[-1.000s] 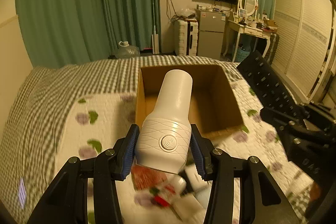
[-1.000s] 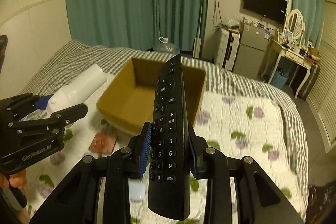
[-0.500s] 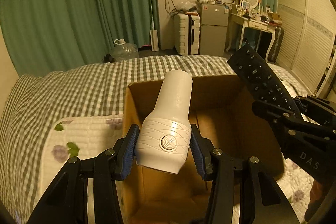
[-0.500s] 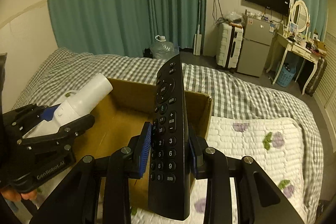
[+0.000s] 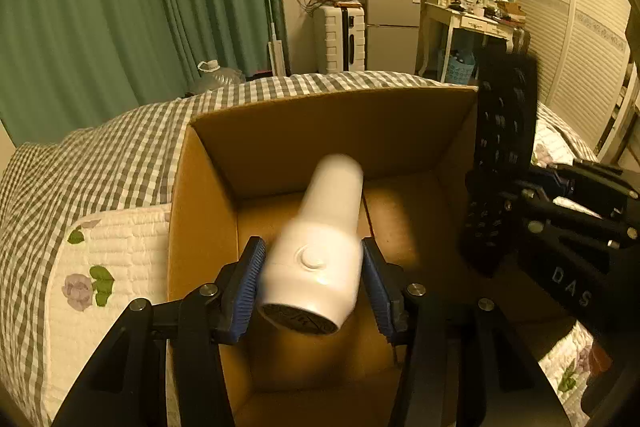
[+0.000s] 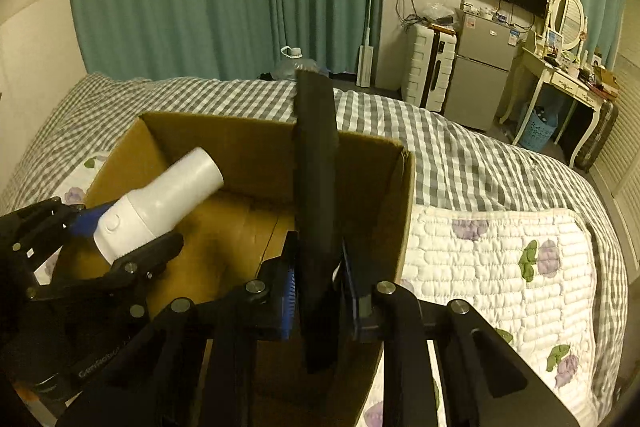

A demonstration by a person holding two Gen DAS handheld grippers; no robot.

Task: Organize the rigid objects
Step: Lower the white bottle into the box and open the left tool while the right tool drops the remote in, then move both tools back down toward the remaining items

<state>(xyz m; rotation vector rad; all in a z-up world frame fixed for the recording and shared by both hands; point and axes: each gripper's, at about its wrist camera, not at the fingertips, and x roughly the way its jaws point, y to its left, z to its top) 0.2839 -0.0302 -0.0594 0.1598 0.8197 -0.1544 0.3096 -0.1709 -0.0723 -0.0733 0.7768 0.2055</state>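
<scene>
Left wrist view: the left gripper point(image 5: 312, 281) has just been opening, its jaws now clear of the blurred white bottle point(image 5: 316, 247) between them, releasing it over the cardboard box point(image 5: 320, 131).

Right wrist view: the right gripper point(image 6: 316, 297) clamps the black remote point(image 6: 316, 211) edge-on between closed jaws, tip over the box for dropping.

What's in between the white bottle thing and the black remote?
Only the bare brown floor of the cardboard box. The left wrist view shows it between the white bottle and the remote.
</scene>
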